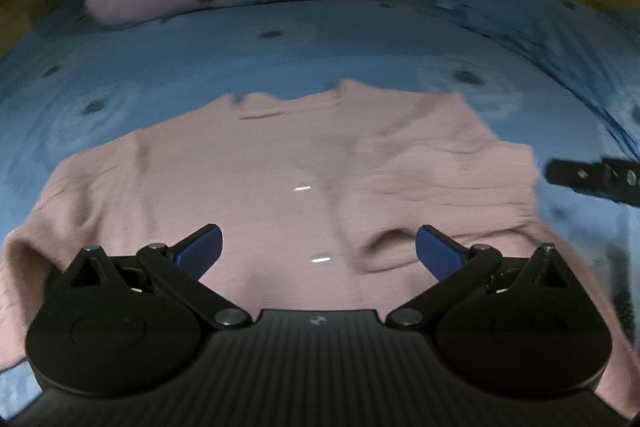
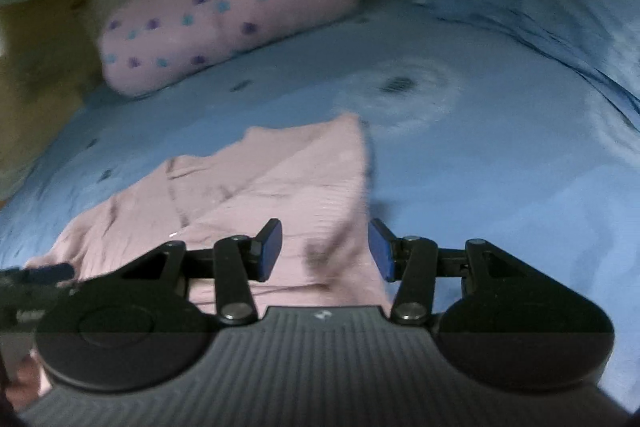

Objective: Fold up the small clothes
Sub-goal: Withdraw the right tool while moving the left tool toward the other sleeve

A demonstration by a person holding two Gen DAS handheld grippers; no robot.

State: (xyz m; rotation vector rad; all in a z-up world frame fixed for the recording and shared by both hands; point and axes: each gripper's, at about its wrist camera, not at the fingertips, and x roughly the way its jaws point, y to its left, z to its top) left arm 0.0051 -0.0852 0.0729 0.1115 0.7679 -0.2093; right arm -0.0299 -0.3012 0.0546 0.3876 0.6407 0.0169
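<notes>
Pink garment flat, seemingly widthwise, beneath spread left hand-held gripper, right hand-held gripper.

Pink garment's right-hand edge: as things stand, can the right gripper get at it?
Probably yes. The right gripper is open, and the pink garment has its edge lying between the two fingers on the blue bedspread. Nothing sits between them; the left gripper is over the garment's middle.
</notes>
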